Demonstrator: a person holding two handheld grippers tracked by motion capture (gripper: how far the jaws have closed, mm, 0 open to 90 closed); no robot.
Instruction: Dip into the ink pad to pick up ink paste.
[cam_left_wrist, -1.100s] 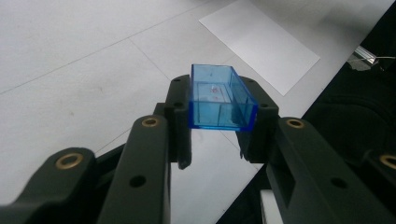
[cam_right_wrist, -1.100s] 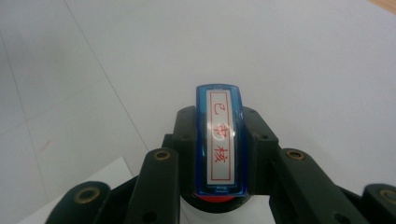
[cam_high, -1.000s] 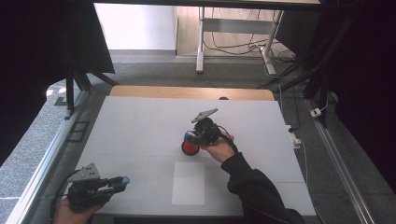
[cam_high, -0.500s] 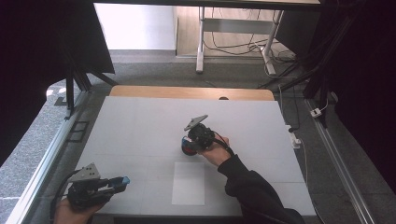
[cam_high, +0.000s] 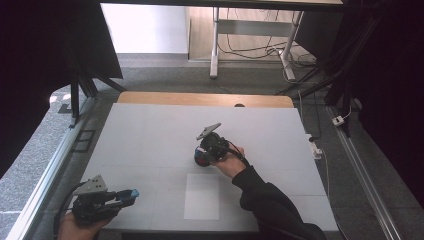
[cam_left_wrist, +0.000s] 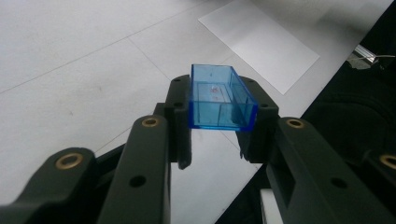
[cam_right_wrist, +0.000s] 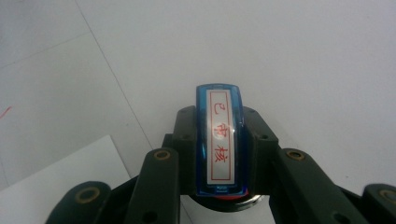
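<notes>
My left gripper (cam_high: 125, 196) rests near the table's front left corner, shut on a small clear blue box-shaped cap (cam_left_wrist: 219, 95) whose open side faces up; the cap (cam_high: 132, 193) sticks out at the gripper's tip. At mid-table my right gripper (cam_high: 204, 156) is shut on a blue stamp (cam_right_wrist: 222, 140) that carries a white label with red characters. The stamp's red underside (cam_high: 200, 161) sits just above the table surface. A white sheet of paper (cam_high: 201, 196) lies flat in front of the right gripper.
The grey table top (cam_high: 150, 135) has a wooden strip along its far edge (cam_high: 200, 98). Metal rails run along both sides. The paper's corner (cam_right_wrist: 51, 182) lies left of the stamp, and the sheet (cam_left_wrist: 261, 44) lies ahead of the left jaws.
The right gripper with the stamp has shifted slightly left and toward the paper and turned, so less of the red underside shows. The left gripper has stayed put.
</notes>
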